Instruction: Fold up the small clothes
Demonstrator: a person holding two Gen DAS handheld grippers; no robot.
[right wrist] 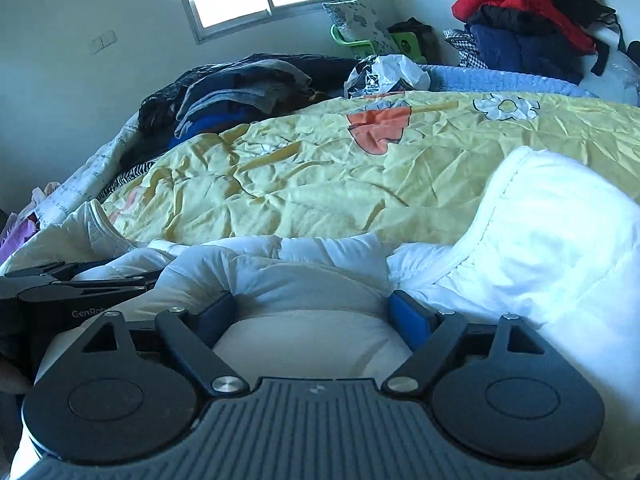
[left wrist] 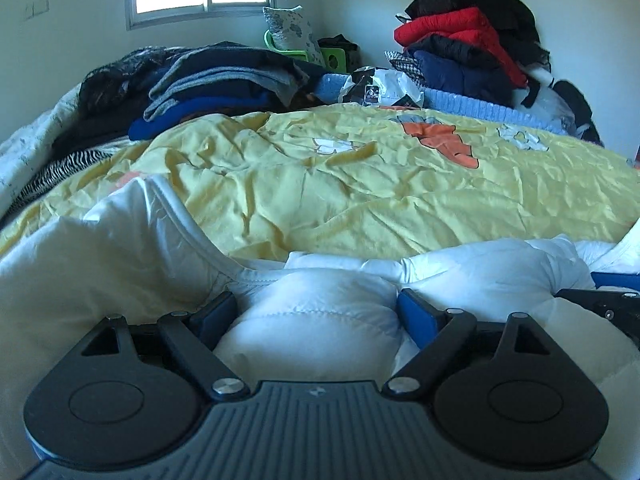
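A white puffy jacket (left wrist: 120,248) (right wrist: 560,240) lies crumpled along the near edge of a bed with a yellow flowered cover (left wrist: 360,184) (right wrist: 320,184). My left gripper (left wrist: 316,308) rests low on the jacket with its jaws wide, and a padded bulge of the fabric fills the gap between the blue pads (left wrist: 416,312). Close beside it, my right gripper (right wrist: 312,308) sits the same way, jaws wide over another bulge. Each gripper shows at the edge of the other's view: the right gripper (left wrist: 600,300), the left gripper (right wrist: 80,284). I see no pinched fold in either.
A pile of dark folded clothes (left wrist: 224,80) (right wrist: 240,84) lies at the far left of the bed. A stack of red, navy and black jackets (left wrist: 460,36) (right wrist: 528,4) stands at the far right. A crumpled plastic bag (left wrist: 380,84) and a blue knit blanket (left wrist: 480,104) lie between them.
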